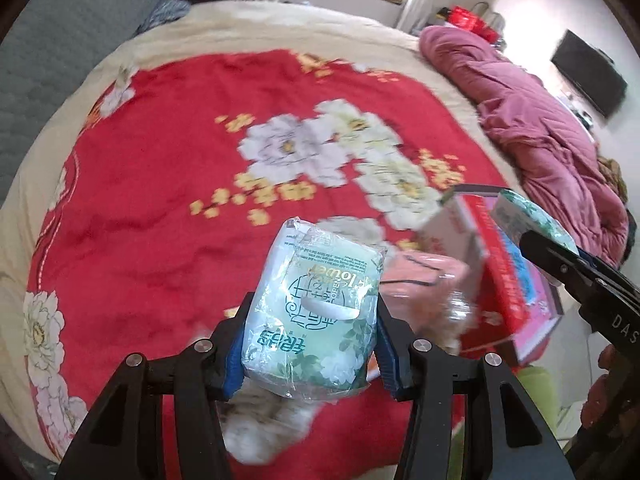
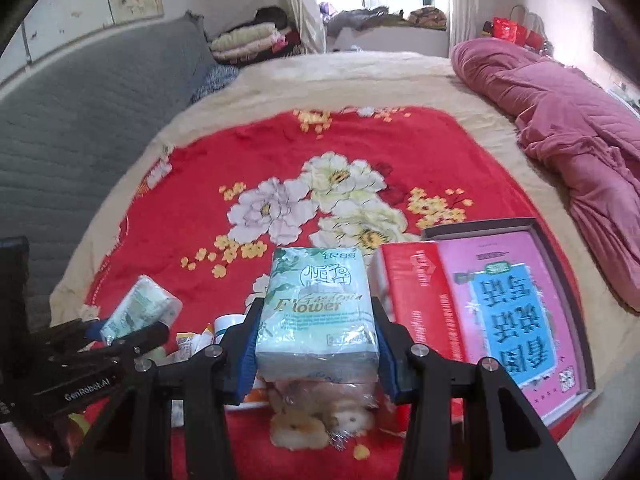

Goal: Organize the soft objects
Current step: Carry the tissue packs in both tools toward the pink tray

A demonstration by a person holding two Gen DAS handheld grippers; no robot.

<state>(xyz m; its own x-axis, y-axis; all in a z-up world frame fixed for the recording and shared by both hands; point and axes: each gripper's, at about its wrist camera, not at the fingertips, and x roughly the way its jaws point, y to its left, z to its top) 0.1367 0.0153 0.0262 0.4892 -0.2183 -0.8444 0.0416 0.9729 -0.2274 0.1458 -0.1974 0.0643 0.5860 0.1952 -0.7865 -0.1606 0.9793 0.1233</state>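
My left gripper (image 1: 312, 344) is shut on a pale green tissue pack (image 1: 316, 300), its blue pads pressed on both sides, and holds it above the red floral blanket (image 1: 160, 200). My right gripper (image 2: 316, 344) is shut on a second green tissue pack (image 2: 316, 304) printed "Flower", also lifted off the bed. Each gripper shows in the other's view: the right one (image 1: 560, 248) at the right edge, the left one (image 2: 132, 332) at the lower left. A beige plush toy (image 2: 316, 424) lies on the blanket below the right pack.
An open red and pink gift box (image 2: 516, 308) lies on the bed to the right, with a pink soft item (image 1: 424, 280) beside it. A rumpled pink quilt (image 2: 580, 132) runs along the right side. A grey padded headboard (image 2: 80, 120) stands left. Small bottles and packets (image 2: 200, 340) lie near the left gripper.
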